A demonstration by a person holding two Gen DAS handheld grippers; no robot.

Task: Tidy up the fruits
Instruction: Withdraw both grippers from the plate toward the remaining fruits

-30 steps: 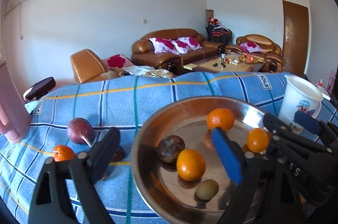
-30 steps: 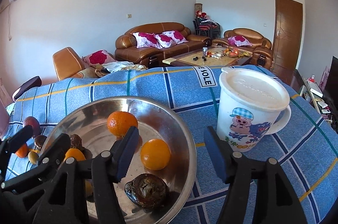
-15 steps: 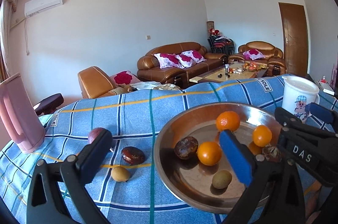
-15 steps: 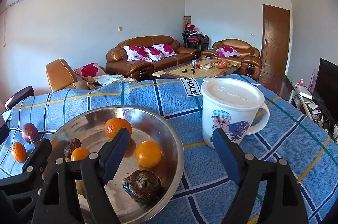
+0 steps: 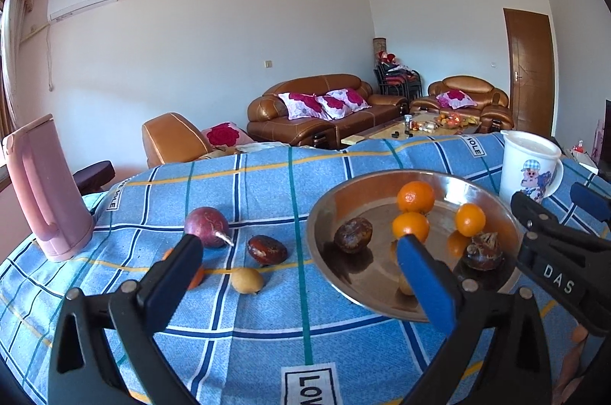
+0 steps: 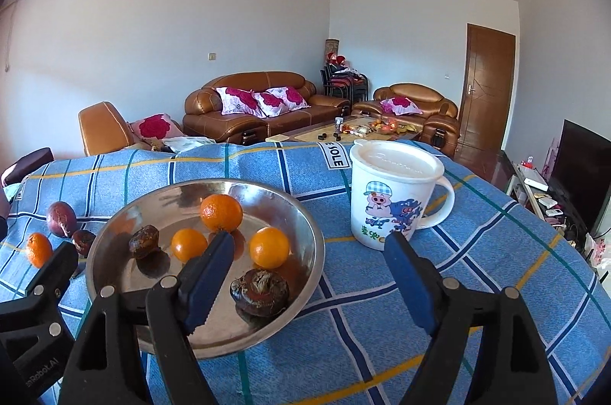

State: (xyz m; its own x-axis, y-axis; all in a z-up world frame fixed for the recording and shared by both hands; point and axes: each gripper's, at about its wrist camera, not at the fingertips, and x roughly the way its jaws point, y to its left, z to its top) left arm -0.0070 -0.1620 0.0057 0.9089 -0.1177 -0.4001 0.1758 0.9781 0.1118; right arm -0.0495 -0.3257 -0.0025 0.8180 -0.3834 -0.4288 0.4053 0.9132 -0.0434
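A steel bowl (image 5: 324, 252) (image 6: 305, 225) on the blue checked cloth holds three oranges (image 6: 222, 212), two dark wrinkled fruits (image 6: 259, 292) and a small fruit partly hidden by my finger. On the cloth to its left lie a purple passion fruit (image 5: 206, 226), a dark brown fruit (image 5: 267, 249), a tan fruit (image 5: 247, 281) and an orange (image 6: 39, 249). My left gripper (image 5: 301, 284) is open and empty above the cloth. My right gripper (image 6: 305, 271) is open and empty over the bowl's right rim.
A white lidded mug (image 6: 395, 193) with a cartoon pig stands right of the bowl. A pink kettle (image 5: 42, 189) stands at the far left. The table edge falls away at the back toward sofas.
Both grippers have pulled back and up from the bowl. More of the cloth, the loose fruits and the pink kettle have come into view.
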